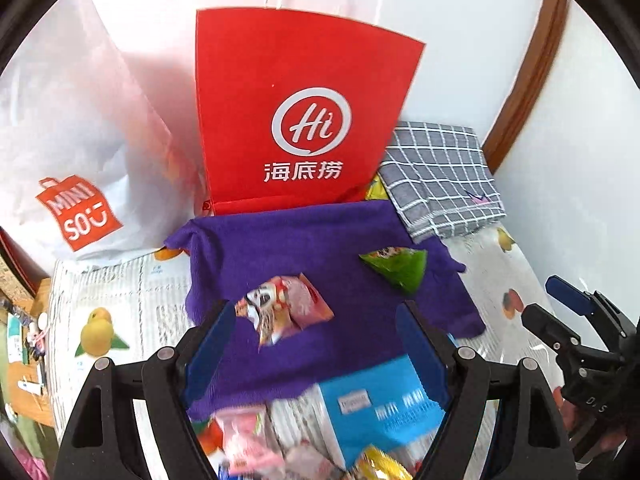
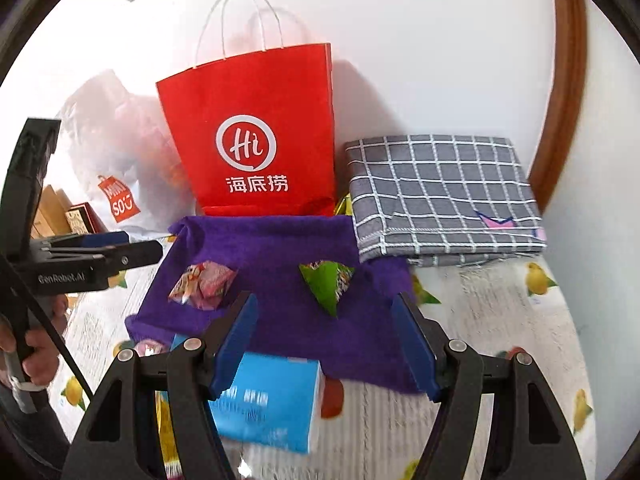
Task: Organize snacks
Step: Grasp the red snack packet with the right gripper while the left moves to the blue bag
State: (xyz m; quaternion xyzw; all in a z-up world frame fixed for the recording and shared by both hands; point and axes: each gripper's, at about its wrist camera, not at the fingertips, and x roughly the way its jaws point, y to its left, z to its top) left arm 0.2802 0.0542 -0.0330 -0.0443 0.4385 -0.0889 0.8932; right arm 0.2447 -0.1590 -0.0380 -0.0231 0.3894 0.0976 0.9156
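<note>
Two small snack packs lie apart on the purple towel (image 2: 280, 248): a crinkled pink pack (image 2: 204, 286) to the left, a green triangular pack (image 2: 326, 280) to the right. Both the left gripper (image 1: 320, 336) and right gripper (image 2: 326, 328) gape wide, holding nothing, above a blue box (image 2: 272, 400).

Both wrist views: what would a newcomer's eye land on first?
The red paper bag stands against the wall, behind a purple towel. On the towel lie a pink snack packet and, apart to its right, a green snack packet. Both tongs are open and empty.
</note>
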